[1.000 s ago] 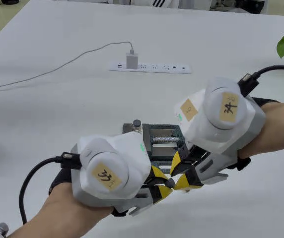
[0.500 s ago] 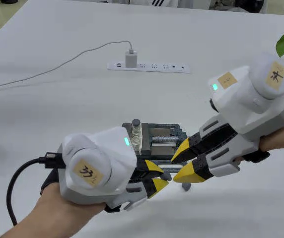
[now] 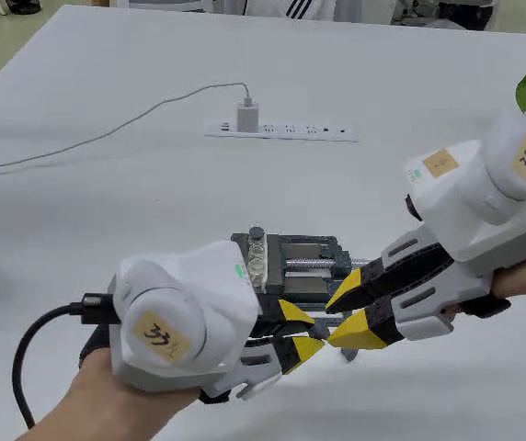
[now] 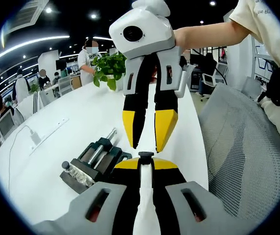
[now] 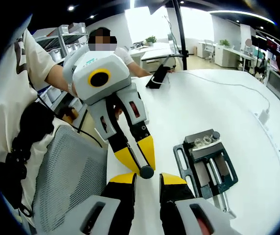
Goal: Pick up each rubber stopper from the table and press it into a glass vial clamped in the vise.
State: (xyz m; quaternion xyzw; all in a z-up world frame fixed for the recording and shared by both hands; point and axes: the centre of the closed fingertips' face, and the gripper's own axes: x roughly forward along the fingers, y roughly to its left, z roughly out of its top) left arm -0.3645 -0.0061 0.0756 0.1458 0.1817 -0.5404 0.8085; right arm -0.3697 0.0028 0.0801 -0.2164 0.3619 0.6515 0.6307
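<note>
Left gripper (image 4: 145, 164) holds a stopper (image 5: 146, 172) close to the vise (image 3: 309, 253)

The left fingers (image 4: 128, 164) are clamped on the dark stopper above the table (image 3: 153, 165). Its round face is turned toward the right gripper (image 4: 147, 145), whose fingers (image 4: 165, 127) stand slightly apart on nothing, tips just beside it. In the vise a vial (image 3: 258, 262) seems to lie flat, stoppered end pointing away from the person

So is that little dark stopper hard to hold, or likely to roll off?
The stopper looks round, so it'd probably roll if dropped. It's small, likely light, and the left gripper pinches it only at its tips, so it could slip.
</note>
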